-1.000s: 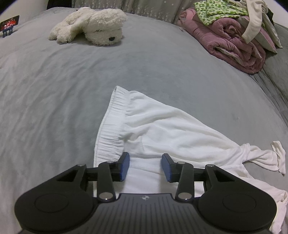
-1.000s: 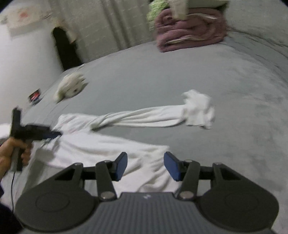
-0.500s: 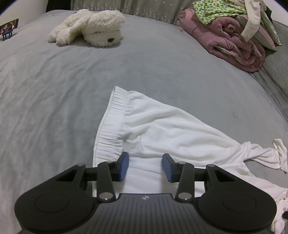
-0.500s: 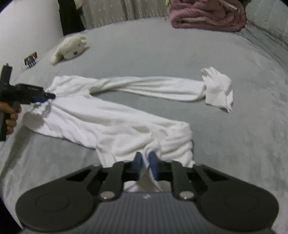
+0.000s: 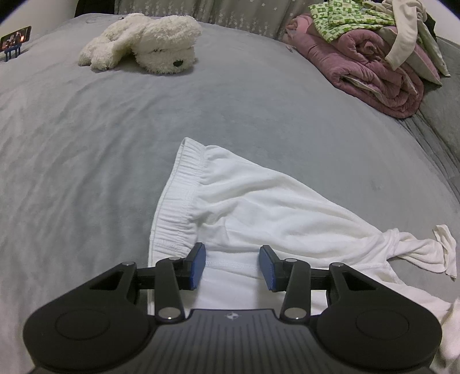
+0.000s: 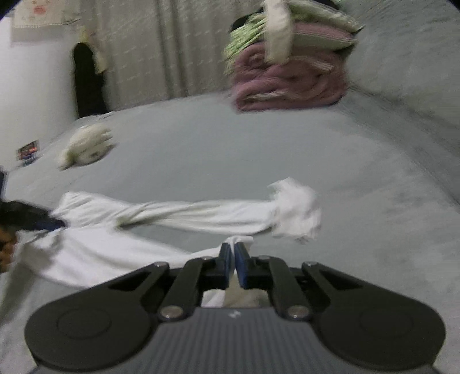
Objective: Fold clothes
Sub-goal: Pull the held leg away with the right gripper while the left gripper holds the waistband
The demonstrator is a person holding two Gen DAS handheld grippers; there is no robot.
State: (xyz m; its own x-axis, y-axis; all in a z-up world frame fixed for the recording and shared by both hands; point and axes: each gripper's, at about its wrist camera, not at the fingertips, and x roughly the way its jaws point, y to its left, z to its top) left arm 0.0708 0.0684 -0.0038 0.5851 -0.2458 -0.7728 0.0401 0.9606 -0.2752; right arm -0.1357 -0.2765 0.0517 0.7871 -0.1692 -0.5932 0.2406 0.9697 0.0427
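Lying spread on the grey bed cover, the white trousers have their elastic waistband at the left, and the two legs run to the right. In the right wrist view the far leg is stretched long and ends in a crumpled cuff, while the near leg comes toward the camera.

The left gripper hangs over the waistband end with its blue pads apart; white cloth shows between and under them, but the pads do not press on it. In the right wrist view this same gripper appears at the far left, held by a hand.

The right gripper is clenched on the cuff end of the near leg; a small bunch of white fabric stands out just beyond its tips.

Far on the bed lie a white plush dog at the left and a folded pink blanket at the right, with a green-patterned garment on top of it. The right wrist view is blurred.
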